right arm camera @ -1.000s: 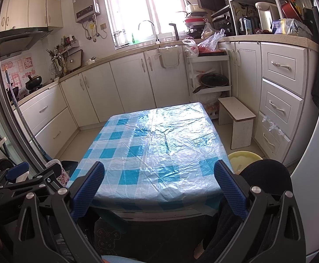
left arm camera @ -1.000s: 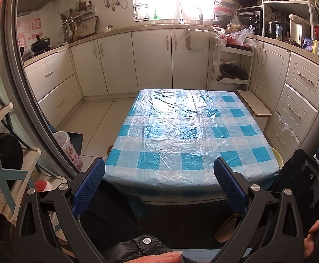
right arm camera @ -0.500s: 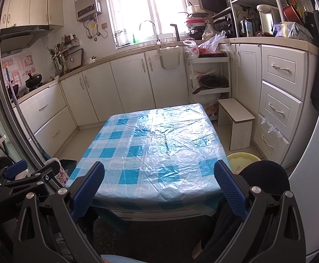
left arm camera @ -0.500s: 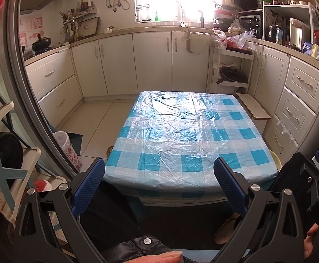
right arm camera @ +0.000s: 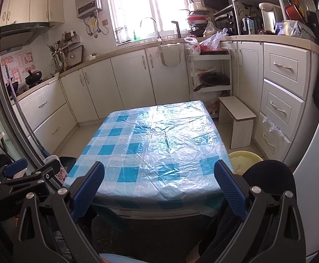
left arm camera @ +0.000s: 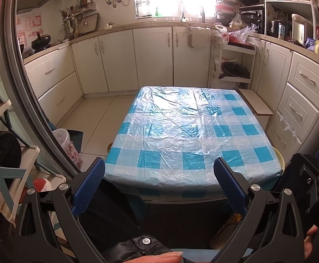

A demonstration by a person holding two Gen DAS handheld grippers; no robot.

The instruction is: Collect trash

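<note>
A low table with a blue and white checked plastic cover stands ahead of both grippers; it also shows in the right wrist view. No loose trash shows on it. My left gripper is open and empty, held before the table's near edge. My right gripper is open and empty at the same edge. A bin with a patterned plastic liner stands on the floor left of the table. The left gripper's body shows in the right wrist view, and the right gripper's body shows in the left wrist view.
White kitchen cabinets run along the back and both sides. A small wooden stool and a yellow basin sit right of the table. A shelf rack with a pan stands at the back right. A sliding door frame is on the left.
Both views have shifted slightly, so the table sits a little lower and farther. Both grippers stay open and empty.
</note>
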